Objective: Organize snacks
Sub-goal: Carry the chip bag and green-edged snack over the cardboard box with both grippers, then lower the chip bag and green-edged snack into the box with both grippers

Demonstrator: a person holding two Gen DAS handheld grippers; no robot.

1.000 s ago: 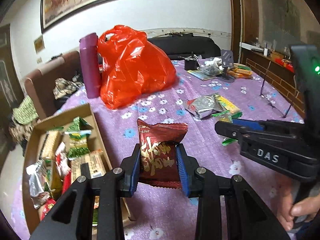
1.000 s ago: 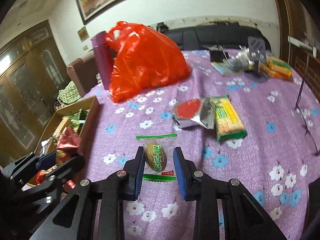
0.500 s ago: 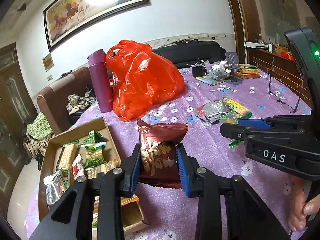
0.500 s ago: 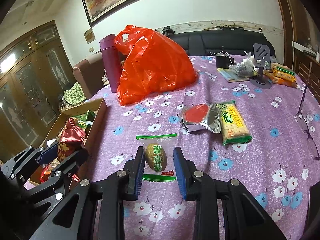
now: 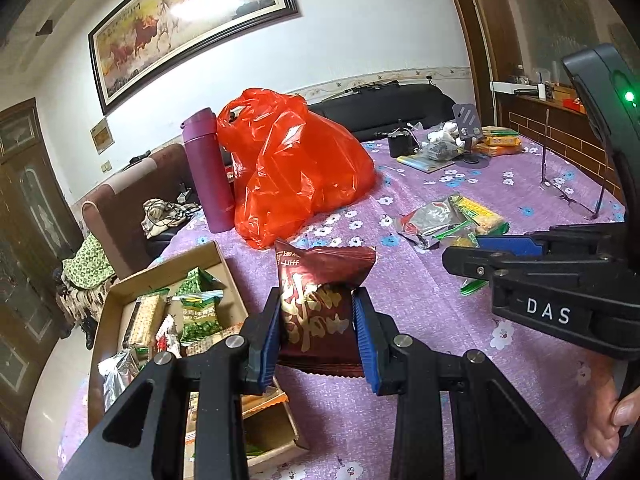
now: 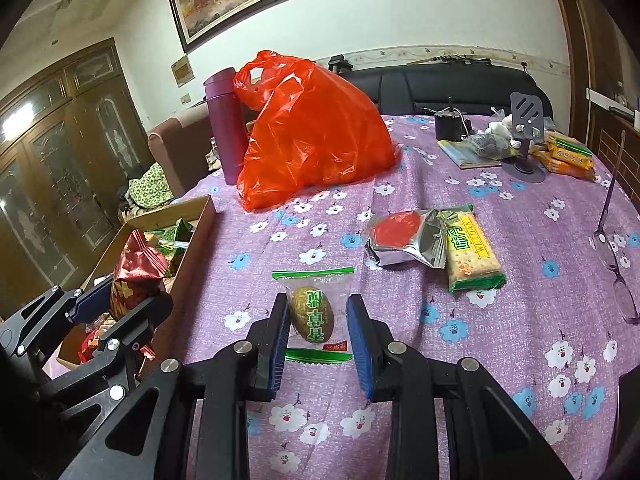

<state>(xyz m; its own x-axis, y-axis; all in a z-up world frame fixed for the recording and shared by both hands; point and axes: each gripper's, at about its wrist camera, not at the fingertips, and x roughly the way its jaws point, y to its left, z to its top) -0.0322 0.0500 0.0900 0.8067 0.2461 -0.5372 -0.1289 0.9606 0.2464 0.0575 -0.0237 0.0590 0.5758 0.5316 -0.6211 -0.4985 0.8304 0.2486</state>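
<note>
purple flowered cloth (image 6: pixel 500 360) covers the table, with a red plastic bag (image 6: pixel 312 136) and a purple flask (image 6: pixel 226 124) at its far side. left gripper (image 5: pixel 318 336) is clamped on a dark red snack packet (image 5: pixel 320 304), held up beside the cardboard box (image 5: pixel 224 264) of snacks. right gripper (image 6: pixel 318 336) straddles a clear green-edged packet (image 6: pixel 314 312) lying on the cloth, pads apart from it.
</note>
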